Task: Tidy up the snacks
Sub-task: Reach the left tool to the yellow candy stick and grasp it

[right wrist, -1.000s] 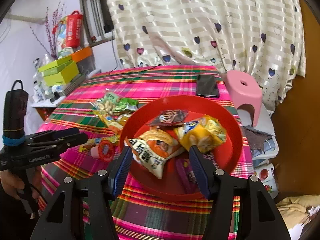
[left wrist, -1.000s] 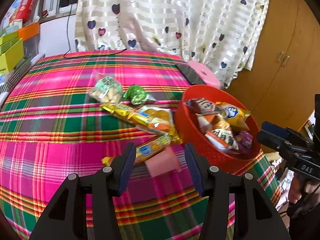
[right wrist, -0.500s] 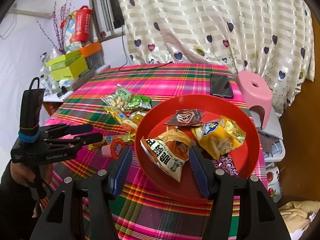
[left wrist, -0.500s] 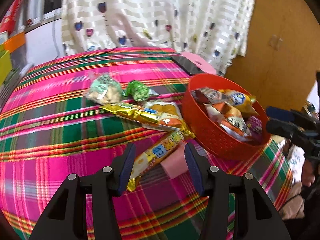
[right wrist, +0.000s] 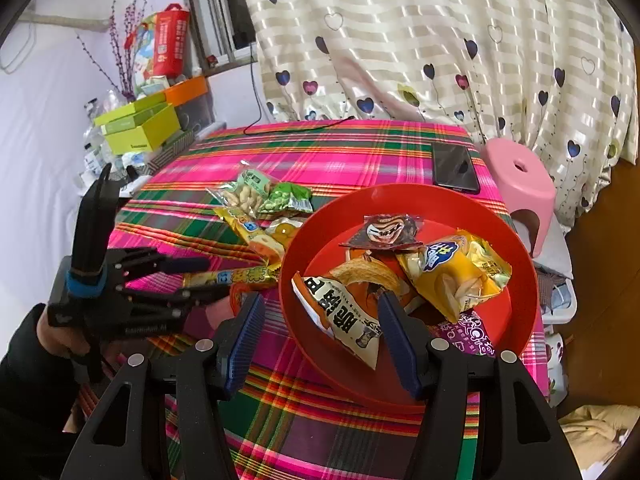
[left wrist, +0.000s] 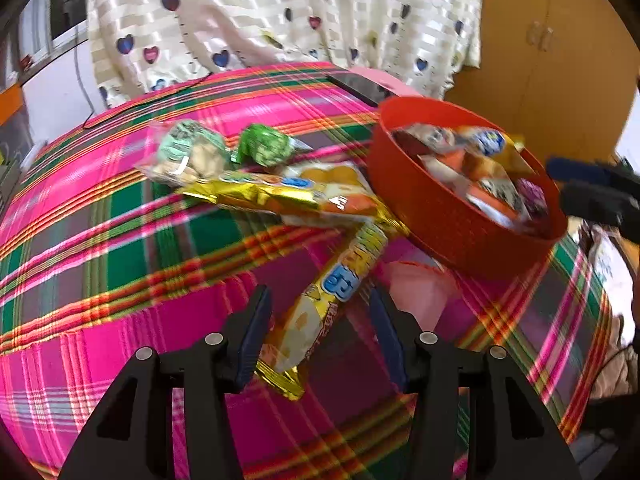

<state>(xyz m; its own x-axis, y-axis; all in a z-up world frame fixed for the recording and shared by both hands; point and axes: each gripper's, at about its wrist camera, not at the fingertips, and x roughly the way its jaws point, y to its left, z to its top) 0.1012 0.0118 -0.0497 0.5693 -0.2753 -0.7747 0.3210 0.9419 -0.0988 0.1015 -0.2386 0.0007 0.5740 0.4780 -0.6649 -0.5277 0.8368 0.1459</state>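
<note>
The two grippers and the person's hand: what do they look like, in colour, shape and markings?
Both the left gripper and right gripper have black angular frames with silver screws and ribbed dark blue pads. Seen from the right wrist, the left gripper has a blue band on its black handle and unreadable white lettering. The hand wears a black sleeve.

The left gripper (left wrist: 320,336), jaws spread, straddles the long gold foil snack stick (left wrist: 334,300) – bare plaid tablecloth (left wrist: 120,240) lies open on its left. To its right a pink wrapped sweet (left wrist: 416,292) and the round red plastic bowl (left wrist: 448,216) crowd close together. Beyond, a second gold packet (left wrist: 276,196), a clear peanut bag (left wrist: 188,156) and a green pea pouch (left wrist: 266,146) block the way – open cloth lies behind them.
</note>
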